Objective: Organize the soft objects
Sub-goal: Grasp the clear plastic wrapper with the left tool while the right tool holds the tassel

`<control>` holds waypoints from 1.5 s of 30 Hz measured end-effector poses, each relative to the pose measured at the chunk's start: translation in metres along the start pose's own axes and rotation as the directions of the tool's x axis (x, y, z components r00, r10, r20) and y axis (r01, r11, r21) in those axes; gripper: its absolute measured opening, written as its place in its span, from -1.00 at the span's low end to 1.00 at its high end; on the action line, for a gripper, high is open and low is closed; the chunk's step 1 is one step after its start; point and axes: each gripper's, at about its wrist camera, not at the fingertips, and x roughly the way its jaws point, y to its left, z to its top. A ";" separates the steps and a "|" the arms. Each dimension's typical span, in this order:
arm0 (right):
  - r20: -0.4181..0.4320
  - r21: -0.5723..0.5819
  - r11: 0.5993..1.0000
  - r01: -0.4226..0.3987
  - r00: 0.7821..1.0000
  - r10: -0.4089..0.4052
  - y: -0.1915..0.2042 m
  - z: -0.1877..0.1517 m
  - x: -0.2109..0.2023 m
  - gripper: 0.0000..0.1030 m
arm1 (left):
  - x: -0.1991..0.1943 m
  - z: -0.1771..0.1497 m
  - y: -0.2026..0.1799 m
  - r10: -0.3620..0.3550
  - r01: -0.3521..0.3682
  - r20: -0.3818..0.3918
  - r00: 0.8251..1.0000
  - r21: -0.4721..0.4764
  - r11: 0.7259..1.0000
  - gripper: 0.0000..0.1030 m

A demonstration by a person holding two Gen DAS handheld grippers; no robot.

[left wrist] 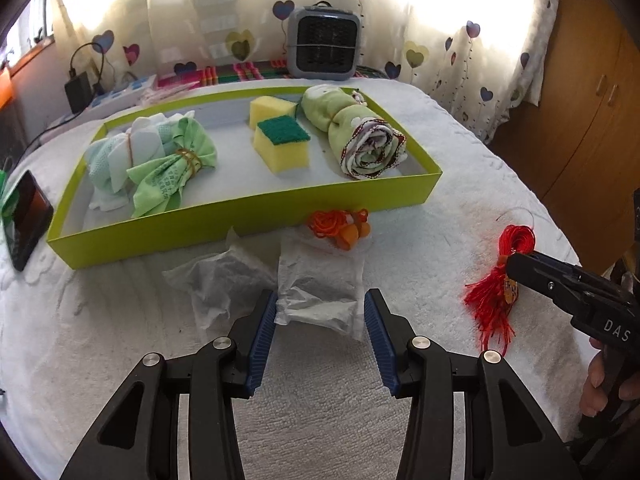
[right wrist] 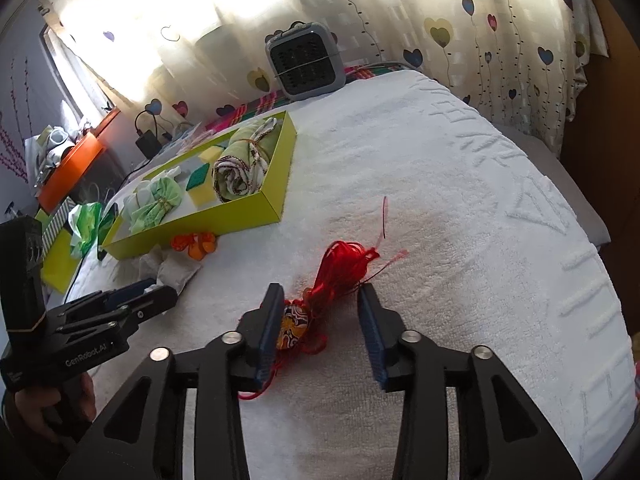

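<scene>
My left claw (left wrist: pixel 320 338) is black, with two blue ribbed pads (left wrist: pixel 262 342) and round silver screws (left wrist: pixel 153 359) on its arms. My right claw (right wrist: pixel 320 334) looks the same. At the lower left of the right view, the left one's black handle says "GenRobot.AI" in white. At the right edge of the left view, white letters read "DAS".

A grey fan (left wrist: pixel 323 43) was set upright at the far edge of the white towel (left wrist: pixel 460 184), before a heart-printed curtain (left wrist: pixel 460 48). A phone (left wrist: pixel 25 220) was propped at the left, a black charger (left wrist: pixel 78 89) plugged in behind it. An orange shelf (right wrist: pixel 72 168) was seen farther left, a wooden cabinet (left wrist: pixel 588 112) at the right.
</scene>
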 end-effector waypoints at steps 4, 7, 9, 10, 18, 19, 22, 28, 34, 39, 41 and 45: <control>-0.015 -0.012 1.000 -0.007 1.000 0.007 0.004 -0.001 0.004 -0.03 | 0.003 0.005 -0.001 0.007 -0.007 -0.003 1.000 -0.002 1.000 -0.14; -0.019 -0.026 1.000 0.013 1.000 -0.013 0.008 -0.002 0.007 -0.01 | 0.007 0.007 -0.006 0.028 -0.028 -0.005 1.000 0.019 0.999 -0.13; -0.018 -0.038 0.999 0.024 1.000 -0.024 0.011 -0.003 0.008 -0.01 | 0.008 0.007 -0.009 0.044 -0.044 -0.007 0.999 0.035 0.998 -0.13; -0.019 -0.045 0.998 0.032 0.999 -0.033 0.012 -0.003 0.009 -0.01 | 0.009 0.008 -0.011 0.054 -0.053 -0.007 0.999 0.044 0.998 -0.13; -0.014 -0.056 0.997 0.051 0.999 -0.051 0.014 -0.005 0.010 -0.01 | 0.009 0.006 -0.007 0.055 -0.055 0.011 0.998 0.039 0.998 -0.26; -0.014 -0.057 0.997 0.052 0.999 -0.053 0.014 -0.005 0.010 -0.01 | 0.008 0.006 -0.006 0.059 -0.060 0.014 0.998 0.036 0.998 -0.29; -0.013 -0.063 0.996 0.059 0.998 -0.060 0.015 -0.006 0.010 -0.01 | 0.007 0.005 -0.002 0.060 -0.060 0.024 0.998 0.013 0.998 -0.47; -0.011 -0.061 0.996 0.059 0.998 -0.059 0.015 -0.006 0.010 -0.01 | 0.004 0.005 0.002 0.043 -0.043 0.033 0.998 -0.002 0.999 -0.70; -0.010 -0.061 0.996 0.058 0.998 -0.059 0.015 -0.006 0.010 -0.01 | 0.002 0.004 0.003 0.010 -0.010 0.041 0.999 -0.016 1.000 -0.72; -0.004 -0.058 0.996 0.062 0.998 -0.062 0.015 -0.006 0.009 -0.19 | -0.001 0.003 0.003 -0.009 0.010 0.054 0.999 -0.018 1.000 -0.72; -0.002 -0.058 0.997 0.056 0.998 -0.057 0.015 -0.006 0.008 -0.31 | -0.002 0.002 0.003 -0.011 0.012 0.053 0.999 -0.018 1.000 -0.72; 0.001 -0.063 0.997 0.051 0.999 -0.051 0.016 -0.006 0.008 -0.41 | -0.003 0.001 0.005 -0.018 0.019 0.050 0.999 -0.022 1.000 -0.72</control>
